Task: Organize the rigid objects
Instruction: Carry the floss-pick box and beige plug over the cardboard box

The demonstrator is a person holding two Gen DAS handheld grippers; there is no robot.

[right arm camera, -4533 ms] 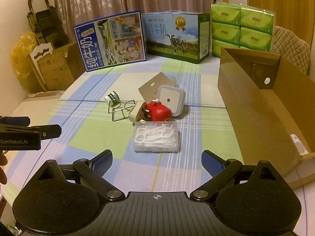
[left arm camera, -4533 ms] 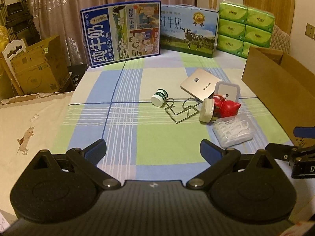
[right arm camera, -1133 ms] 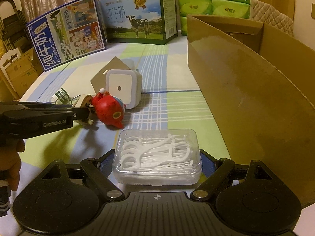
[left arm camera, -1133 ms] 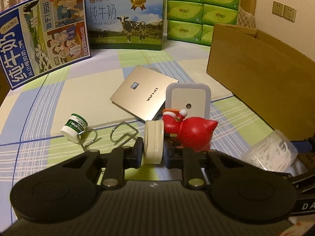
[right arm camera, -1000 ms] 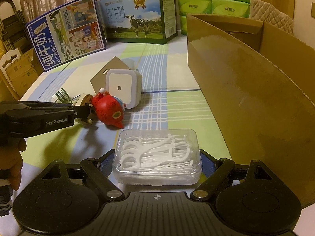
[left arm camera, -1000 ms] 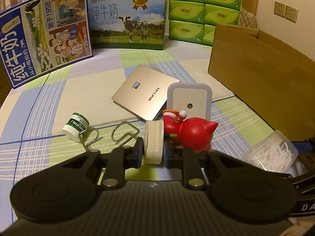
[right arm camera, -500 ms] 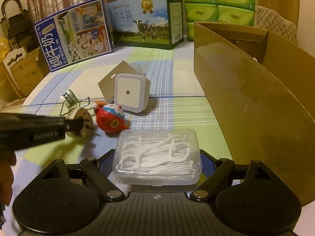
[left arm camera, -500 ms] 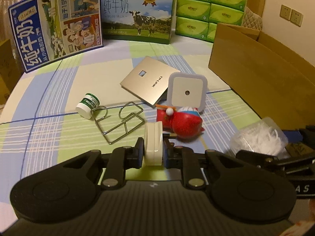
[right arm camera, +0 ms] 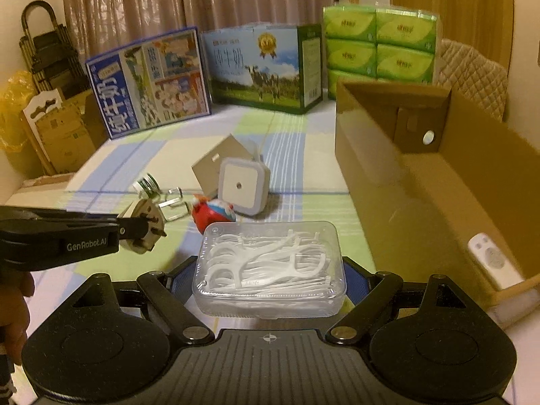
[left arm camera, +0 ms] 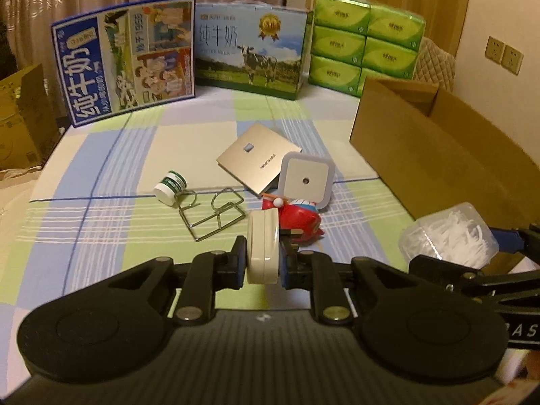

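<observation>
both loaded, mid-carry: left gripper (left arm camera: pixel 262 259) clamped on cream plug (left arm camera: pixel 263 246), right gripper (right arm camera: pixel 269 278) squeezing floss box (right arm camera: pixel 269 268). next, likely: over cardboard box (right arm camera: pixel 435 182), then release.

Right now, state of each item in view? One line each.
left tongs: shut on cream plug adapter, lifted
right tongs: shut on floss pick box, lid closed
cardboard box: open, white remote inside
night light: propped up on its edge, unlit
red toy: lying on the cloth
small green jar: on its side
wire rack: lying flat
</observation>
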